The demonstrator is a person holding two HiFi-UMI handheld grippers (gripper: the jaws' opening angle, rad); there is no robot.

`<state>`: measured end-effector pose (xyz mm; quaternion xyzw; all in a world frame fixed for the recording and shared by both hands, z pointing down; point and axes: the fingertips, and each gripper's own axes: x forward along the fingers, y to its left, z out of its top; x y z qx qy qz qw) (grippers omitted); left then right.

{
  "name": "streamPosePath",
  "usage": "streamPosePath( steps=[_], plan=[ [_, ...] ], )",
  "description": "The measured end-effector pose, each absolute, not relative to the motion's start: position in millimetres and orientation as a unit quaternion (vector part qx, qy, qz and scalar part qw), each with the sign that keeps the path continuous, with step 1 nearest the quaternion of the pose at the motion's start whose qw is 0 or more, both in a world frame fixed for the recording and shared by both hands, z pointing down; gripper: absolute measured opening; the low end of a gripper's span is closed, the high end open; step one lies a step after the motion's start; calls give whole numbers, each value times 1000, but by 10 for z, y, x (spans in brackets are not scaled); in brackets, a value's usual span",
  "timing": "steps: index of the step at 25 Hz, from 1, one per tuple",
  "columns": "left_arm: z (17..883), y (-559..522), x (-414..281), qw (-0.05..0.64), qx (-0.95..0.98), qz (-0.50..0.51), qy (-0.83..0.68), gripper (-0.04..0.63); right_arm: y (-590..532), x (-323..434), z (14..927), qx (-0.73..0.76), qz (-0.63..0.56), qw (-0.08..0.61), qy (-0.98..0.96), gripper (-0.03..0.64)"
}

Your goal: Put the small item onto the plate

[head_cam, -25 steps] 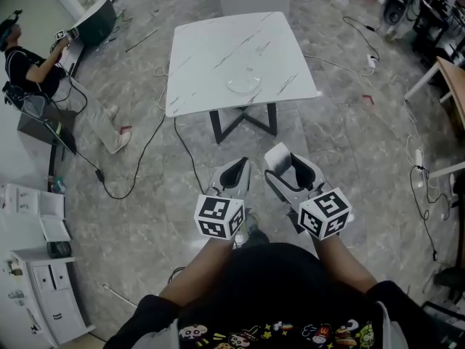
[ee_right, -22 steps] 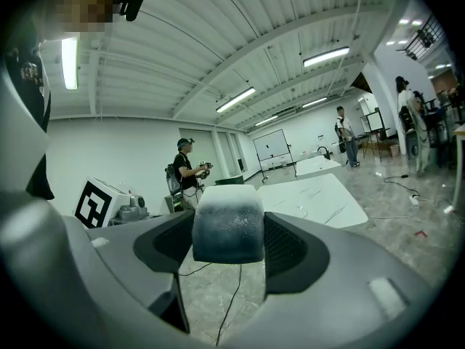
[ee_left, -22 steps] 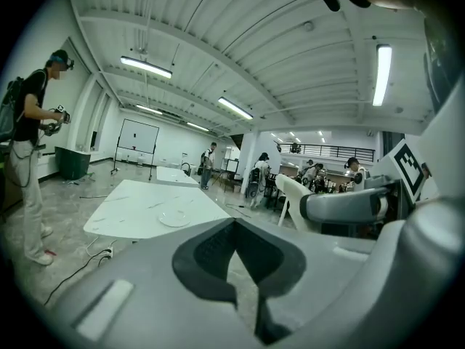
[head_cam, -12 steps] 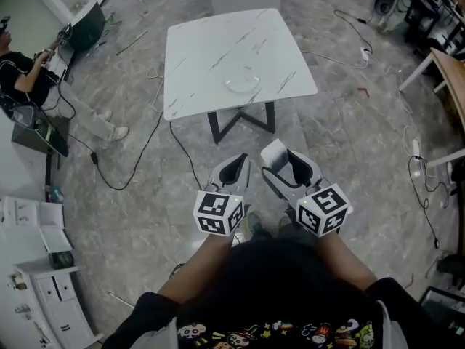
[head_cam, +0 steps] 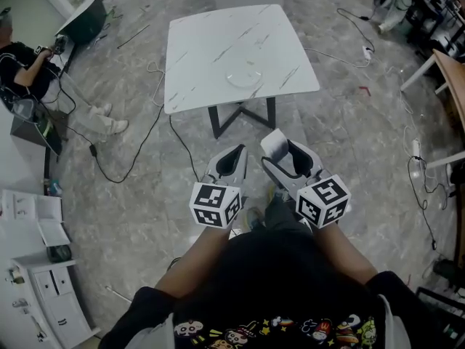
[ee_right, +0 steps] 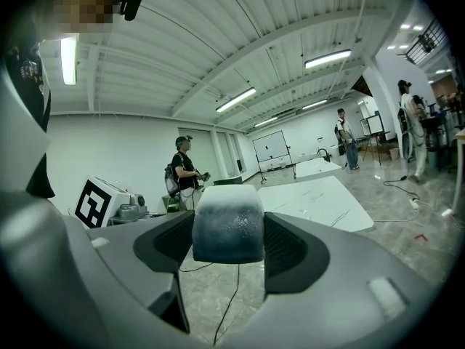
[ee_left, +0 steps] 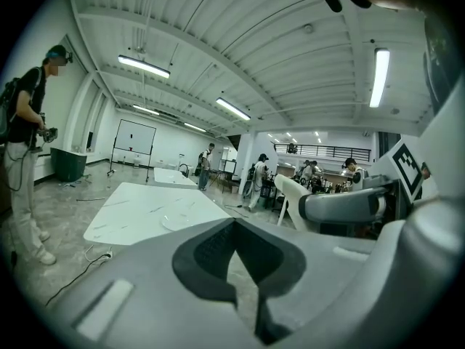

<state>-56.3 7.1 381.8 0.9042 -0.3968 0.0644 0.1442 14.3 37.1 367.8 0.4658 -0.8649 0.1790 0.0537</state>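
Currently right gripper [head_cam: 285, 151] tight around small item [ee_right: 227, 224]; left gripper [head_cam: 232, 162] pinched together, empty.

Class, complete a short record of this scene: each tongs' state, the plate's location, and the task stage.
Left tongs: shut, empty
Right tongs: shut on the small item, a pale block
Plate: clear, on the white table, ahead of the person
Task stage: item not yet on plate; both tongs held short of the table
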Motion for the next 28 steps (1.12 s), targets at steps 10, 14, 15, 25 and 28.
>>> streamPosePath(
  steps=[10, 14, 15, 25, 28],
  plan=[
    [3868, -128, -483, 142, 896, 74, -414, 0, 128, 264, 3751, 450, 185, 47, -872, 327],
    [3882, -290, -370, 145, 894, 78, -417, 0, -45, 361, 3779, 445, 191, 46, -874, 327],
    [3888, -339, -338, 145, 893, 79, -418, 0, -98, 389, 3786, 443, 192, 46, -875, 327],
    [3988, -922, 88, 157, 882, 94, -434, 0, -740, 758, 3888, 416, 209, 46, -884, 327],
    [4060, -1102, 234, 165, 876, 101, -442, 0, -949, 883, 3952, 403, 217, 48, -888, 327]
  ],
)
